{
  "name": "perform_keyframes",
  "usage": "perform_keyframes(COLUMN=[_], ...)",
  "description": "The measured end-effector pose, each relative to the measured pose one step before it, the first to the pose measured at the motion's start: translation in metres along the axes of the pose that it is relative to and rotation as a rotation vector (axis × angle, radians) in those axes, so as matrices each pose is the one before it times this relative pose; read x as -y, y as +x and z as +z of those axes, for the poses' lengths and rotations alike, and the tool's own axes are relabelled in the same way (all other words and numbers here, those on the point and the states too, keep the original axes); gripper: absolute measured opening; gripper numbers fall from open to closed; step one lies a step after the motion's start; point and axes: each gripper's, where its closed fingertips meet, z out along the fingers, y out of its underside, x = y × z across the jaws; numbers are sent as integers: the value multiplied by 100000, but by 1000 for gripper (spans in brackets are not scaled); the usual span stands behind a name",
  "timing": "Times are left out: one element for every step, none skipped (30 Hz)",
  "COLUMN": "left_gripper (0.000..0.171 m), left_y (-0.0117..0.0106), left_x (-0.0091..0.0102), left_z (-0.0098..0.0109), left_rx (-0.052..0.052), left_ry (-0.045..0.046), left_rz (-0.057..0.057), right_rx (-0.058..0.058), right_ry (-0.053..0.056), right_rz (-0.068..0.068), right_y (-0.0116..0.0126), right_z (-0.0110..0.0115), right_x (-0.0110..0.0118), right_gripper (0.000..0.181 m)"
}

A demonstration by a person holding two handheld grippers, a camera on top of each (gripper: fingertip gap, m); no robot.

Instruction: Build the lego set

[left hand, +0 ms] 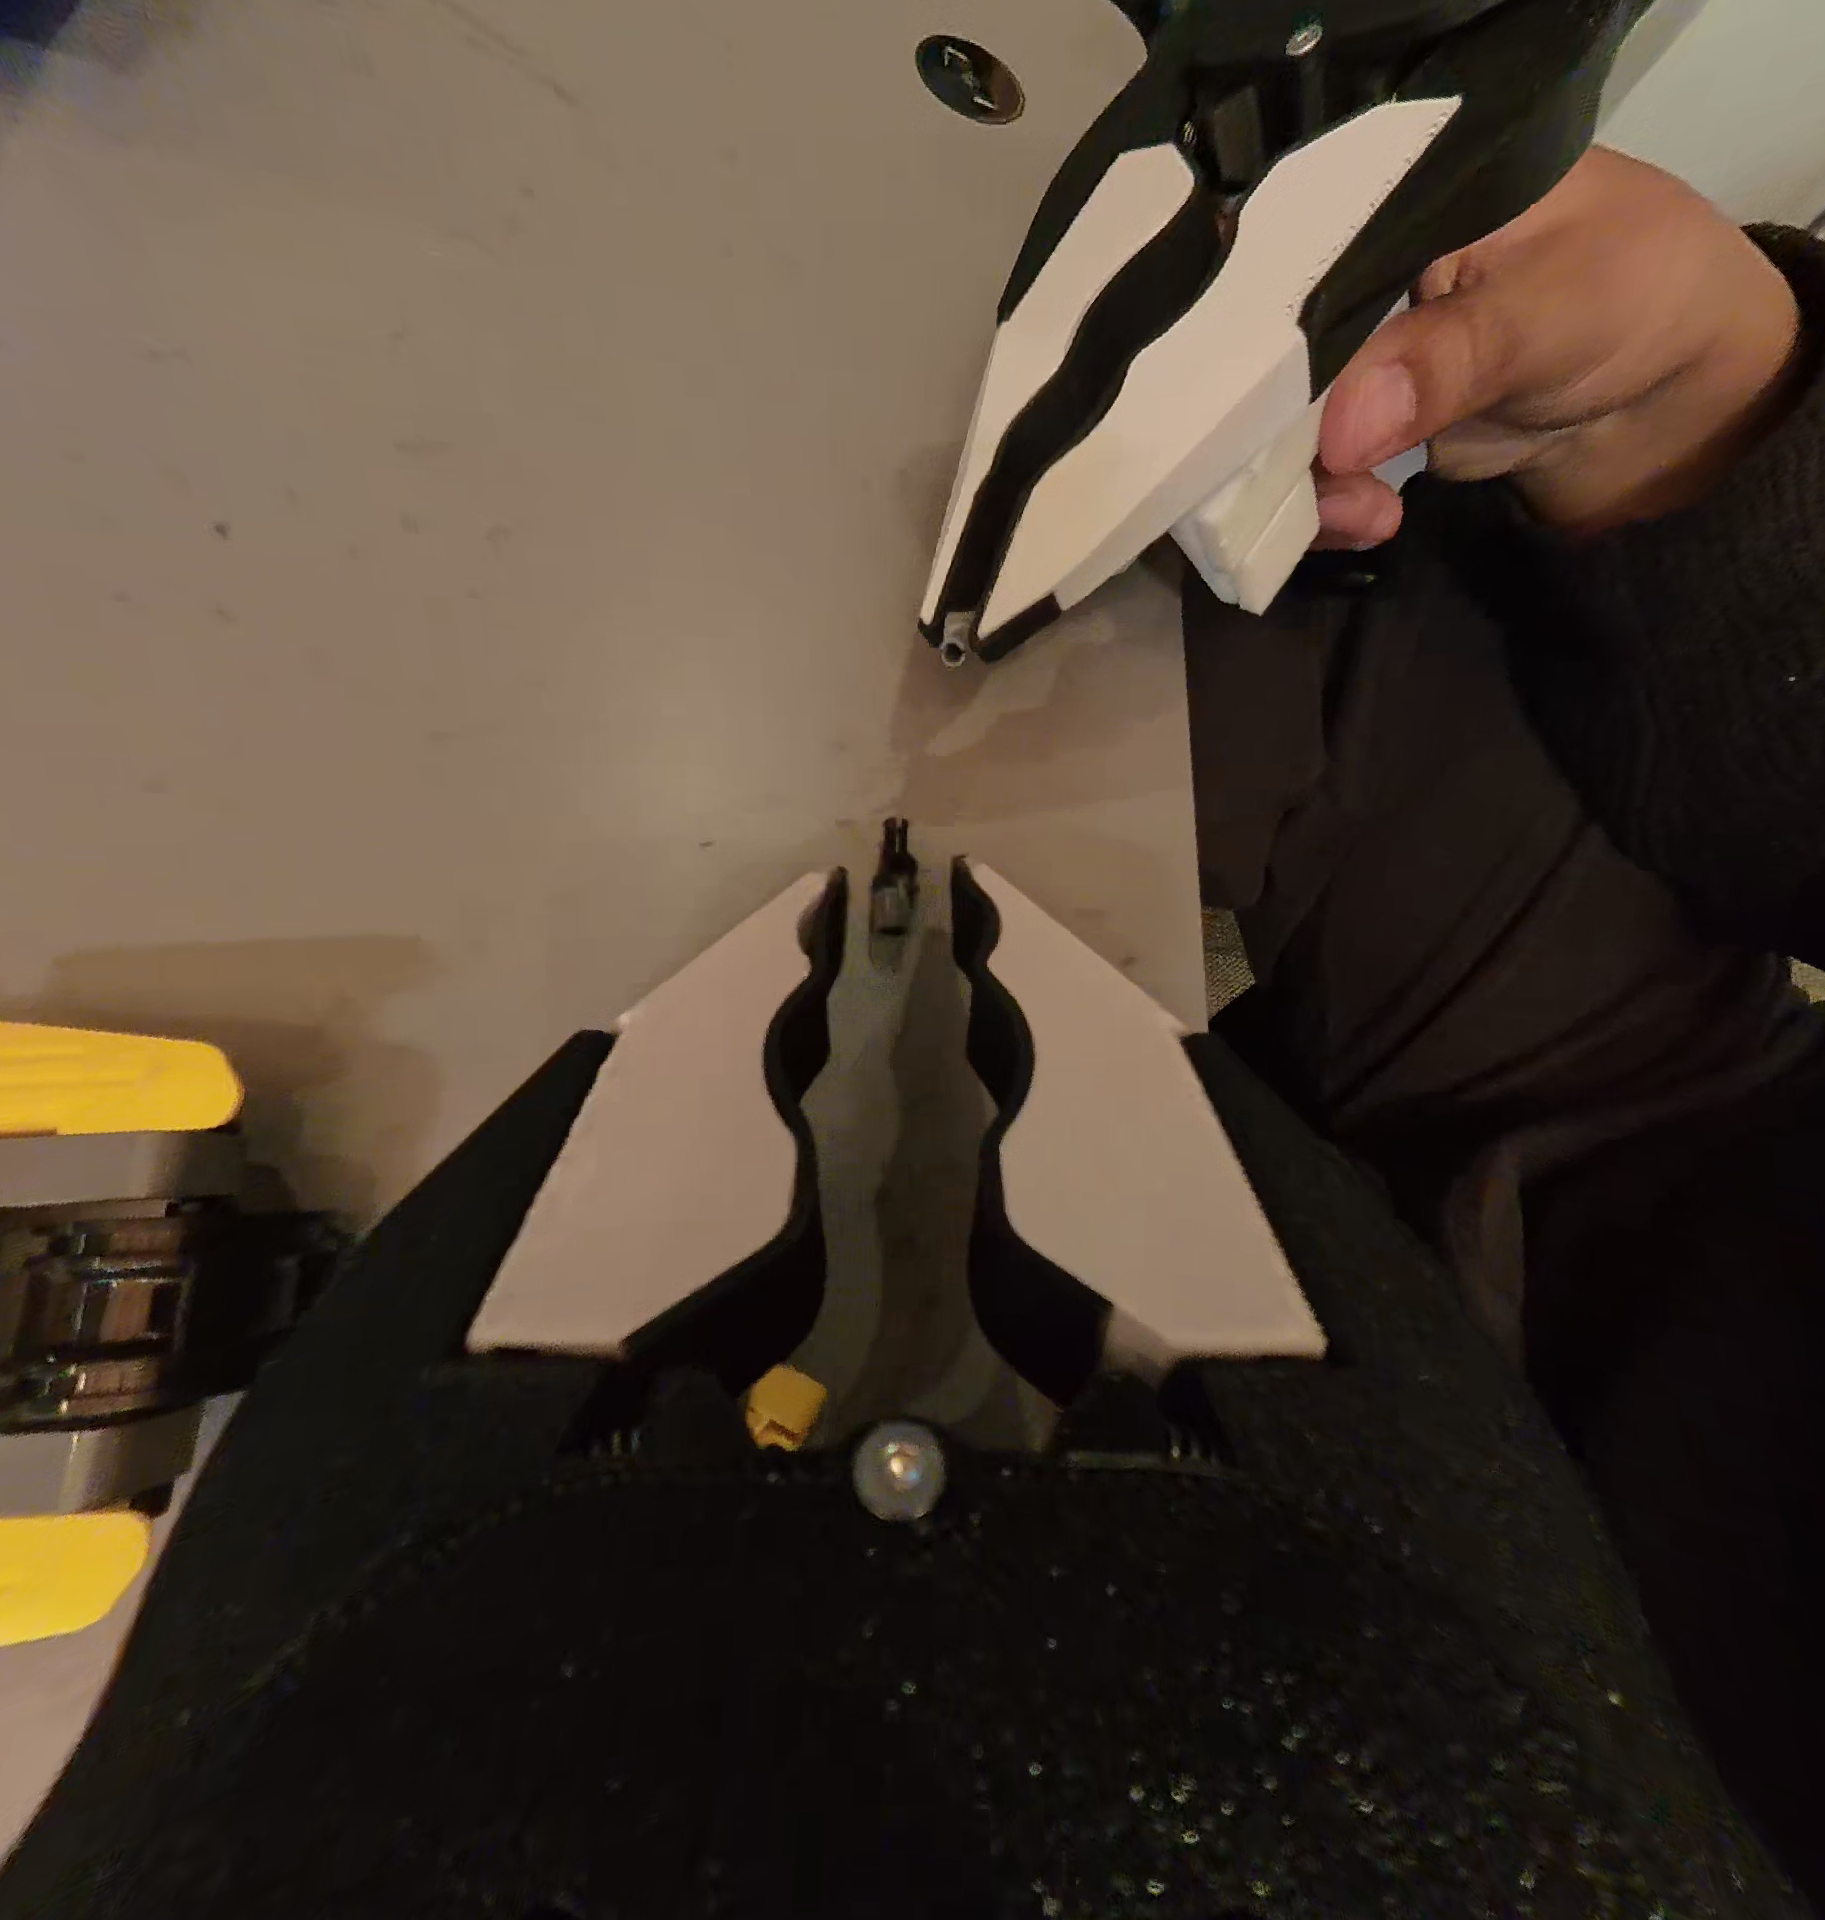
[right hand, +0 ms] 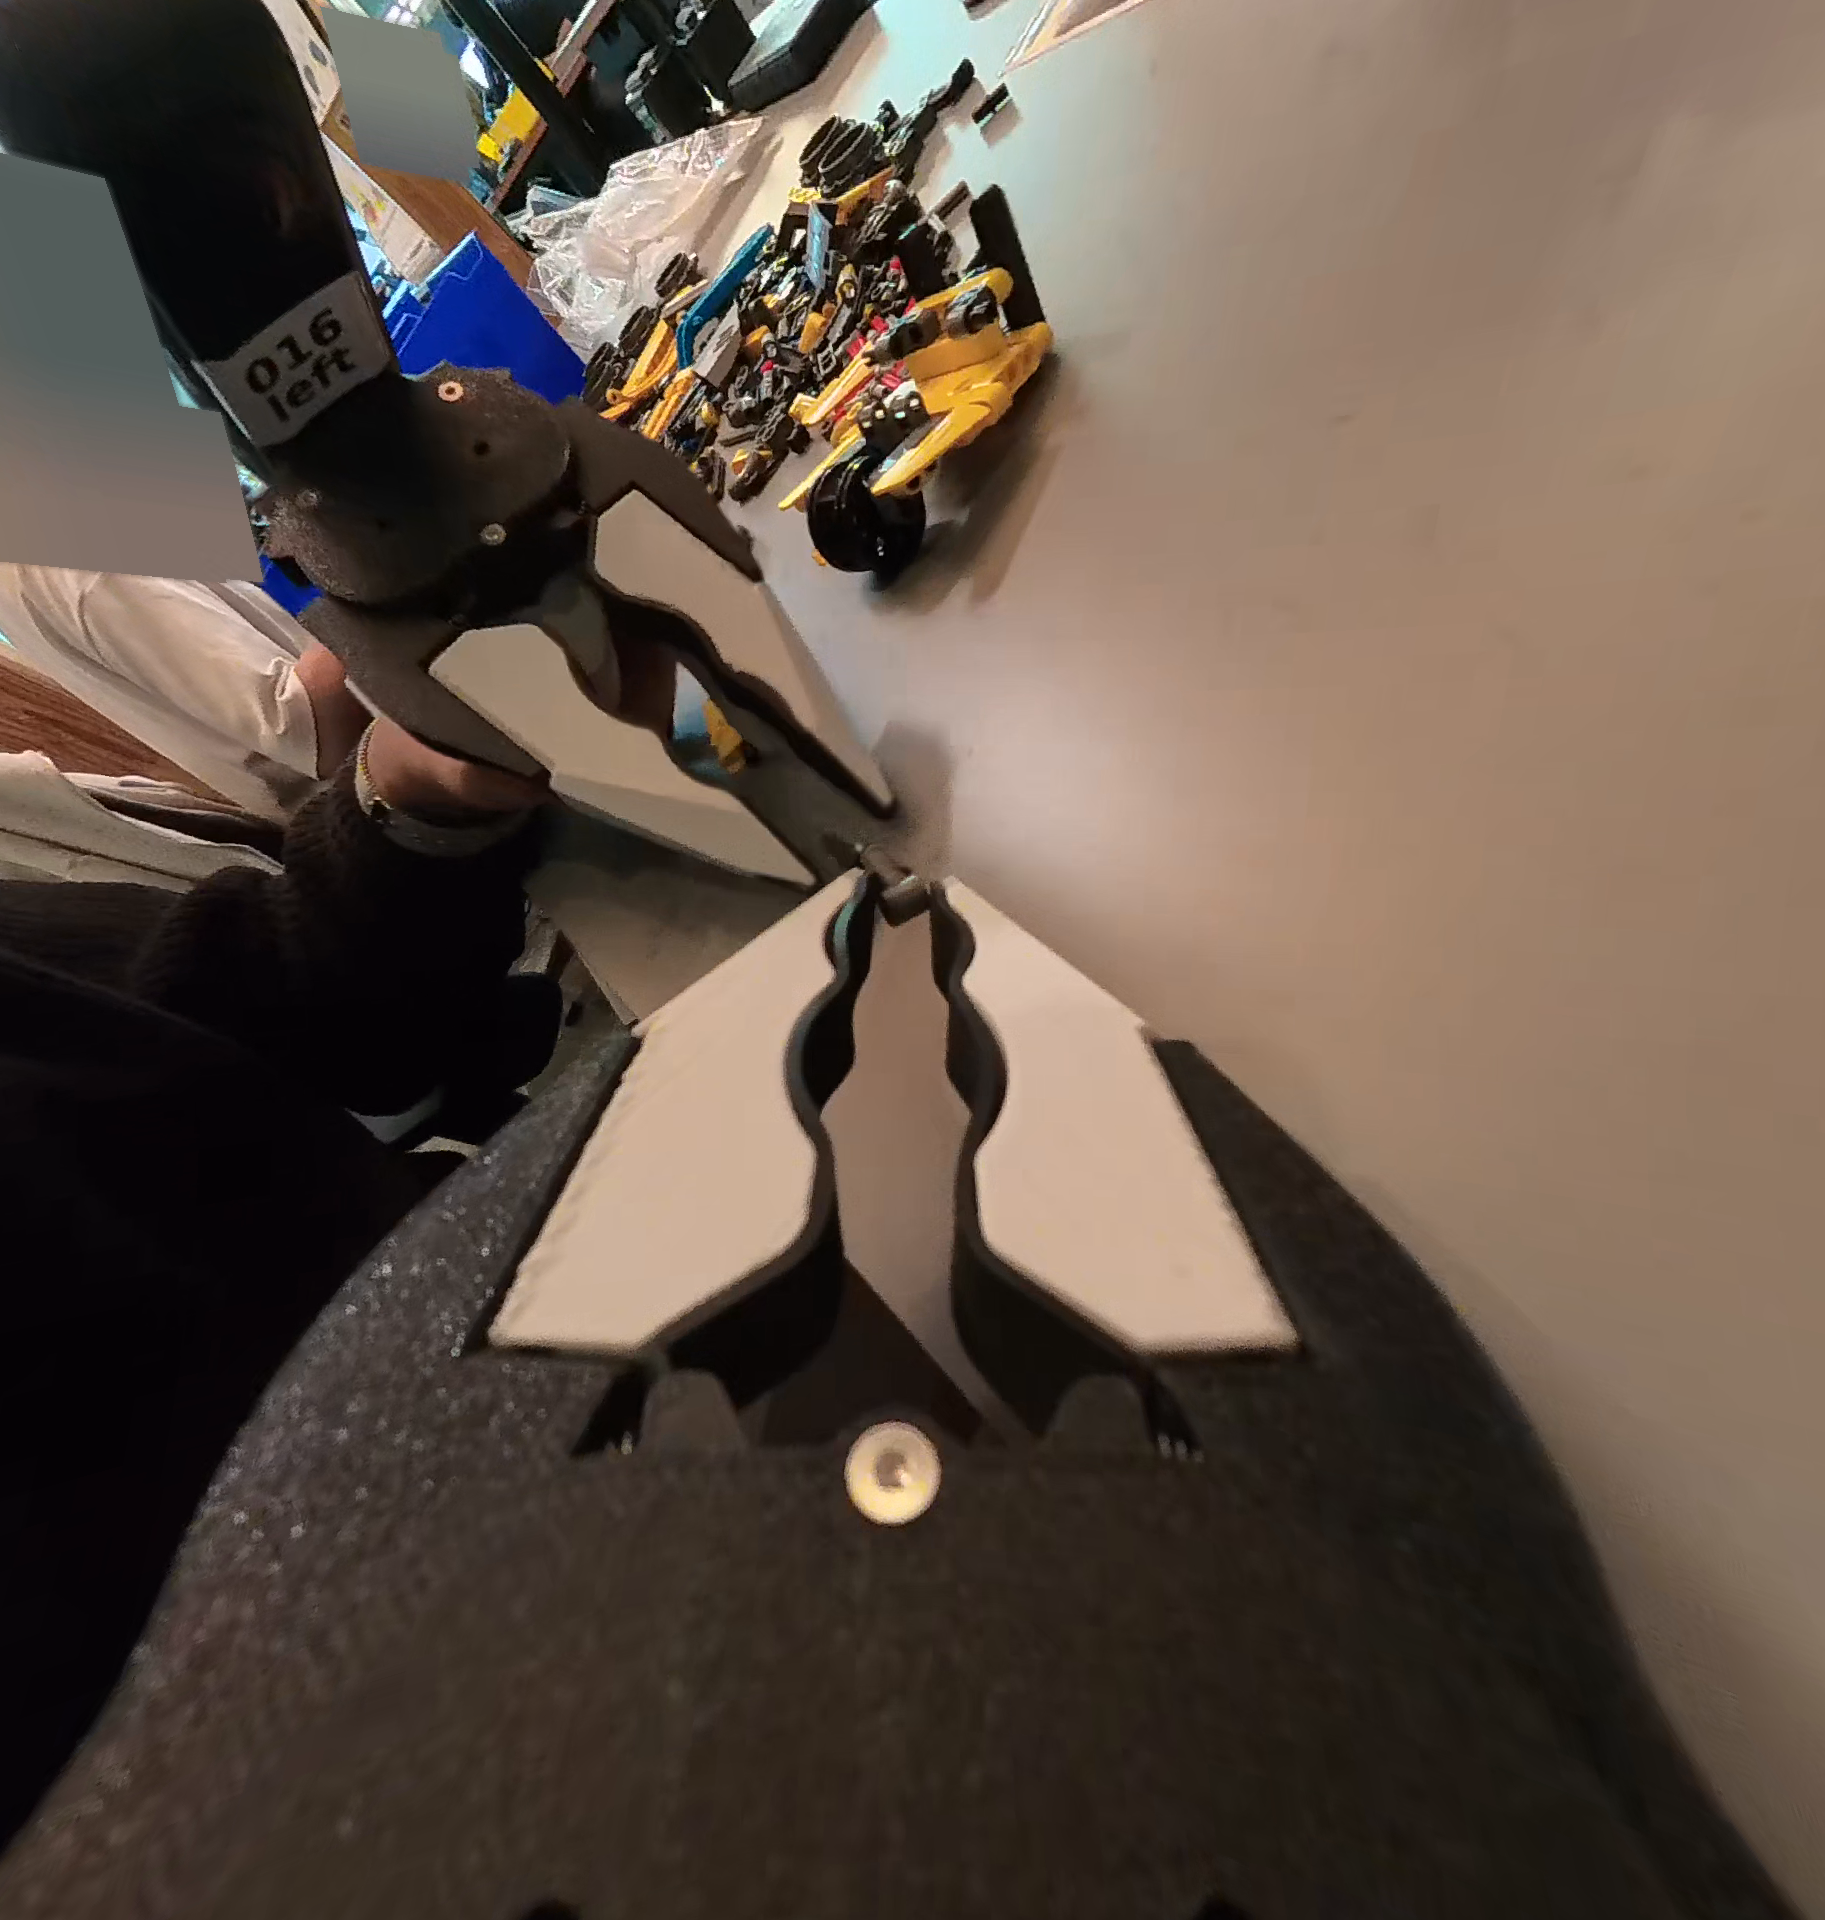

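The left gripper (left hand: 895, 873) stands slightly open around a small dark peg (left hand: 892, 902), its long axis pointing to 12 o'clock on the table (left hand: 472, 520). The right gripper (left hand: 962, 642), at 1 o'clock, pinches a grey pin (left hand: 955, 652).

Printed white label (right hand: 298, 371) on left tool (right hand: 854, 826)

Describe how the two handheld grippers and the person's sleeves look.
Both the left gripper and the right gripper have speckled black bodies, each with a silver screw at the centre. Their jaws are flat white wedges with wavy black inner edges. The left gripper carries a white label. The person wears dark knitted sleeves and a bracelet.
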Motion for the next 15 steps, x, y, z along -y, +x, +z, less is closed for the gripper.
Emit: perform_keyframes(left_gripper=[25,31,37,41,40,37,31,26,21,17,13,10,7,3,2], left_y=[-61,-53,-14,163,313,410,491,409,268,182,247,202,230,284,113], left_x=[66,158,306,482,626,718,698,585,442,294,226,179,156,162,106], left_z=[19,-27,-93,-171,-263,-288,-288,-219,-156,-97,-69,-44,-15,4,5], left_rx=[789,666,442,-280,-576,-627,-936,-438,285,623,-3,222,-109,-533,477], left_ry=[188,866,1771,2726,3401,3932,3838,3123,2280,1386,975,803,760,765,462], left_rz=[584,459,654,1568,2444,3144,3574,3446,3261,3006,2772,2490,2319,2145,1977], right_rx=[795,1152,1447,2758,3940,4366,4459,4255,3791,3096,1543,1445,1472,1195,628], right_ry=[61,158,422,662,912,771,447,-186,-902,-593,121,358,194,157,-181], right_rz=[-119,420,996,1451,2242,2968,3294,3336,2998,2043,1408,1164,1081,714,401], right_y=[-209,-213,-215,-369,-511,-549,-554,-504,-435,-348,-129,-134,-154,-148,-92], right_z=[114,122,116,106,88,77,72,66,85,100,42,-22,-48,-66,-41], right_x=[6,21,57,94,121,111,59,-55,-167,-131,-24,45,25,21,-30], right_gripper=[10,10,10,10,10,10,10,10,10,10,10,10,10,10,10])
